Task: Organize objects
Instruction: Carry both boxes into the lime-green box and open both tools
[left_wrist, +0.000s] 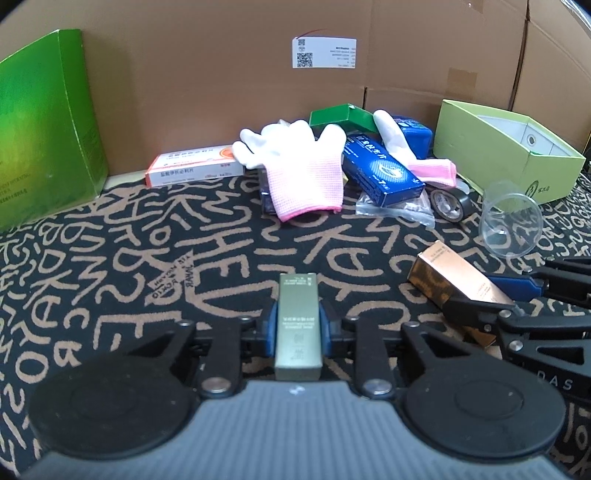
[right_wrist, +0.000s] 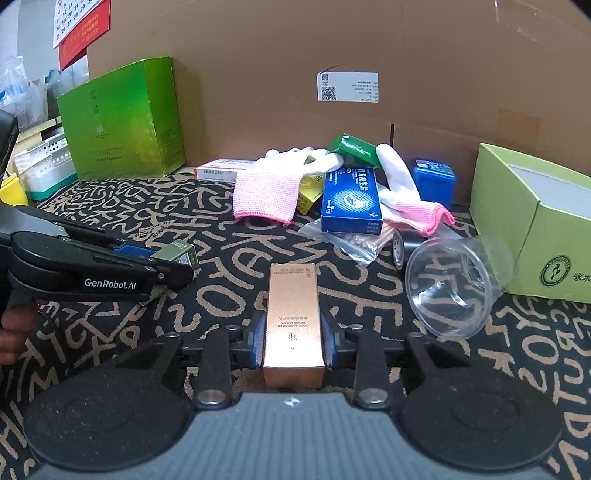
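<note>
At the far left a tall green box (right_wrist: 125, 118) stands upright against the cardboard wall (right_wrist: 295, 55). The left gripper (left_wrist: 297, 326) holds a slim olive box (left_wrist: 297, 325) lengthwise between its blue pads (left_wrist: 272, 325), which press on both long sides; the box's far end sticks out past the fingertips over the patterned cloth (left_wrist: 110, 240). From the right wrist view the same olive box (right_wrist: 177, 253) pokes out of the left gripper (right_wrist: 162, 264), held above the cloth. The right gripper (right_wrist: 293, 341) is clamped on a copper box (right_wrist: 293, 317) in the same way, pads flat on its long sides, its far end reaching forward beyond the fingers. Behind them lies a heap: a white and orange carton (left_wrist: 195, 168), a pink and white glove (left_wrist: 299, 173), a blue box (left_wrist: 384, 173) resting on a plastic bag, and a roll of black tape (left_wrist: 448, 203). Further right a clear plastic cup (right_wrist: 450, 288) lies on its side, just beside an open pale green box (right_wrist: 532, 229).
</note>
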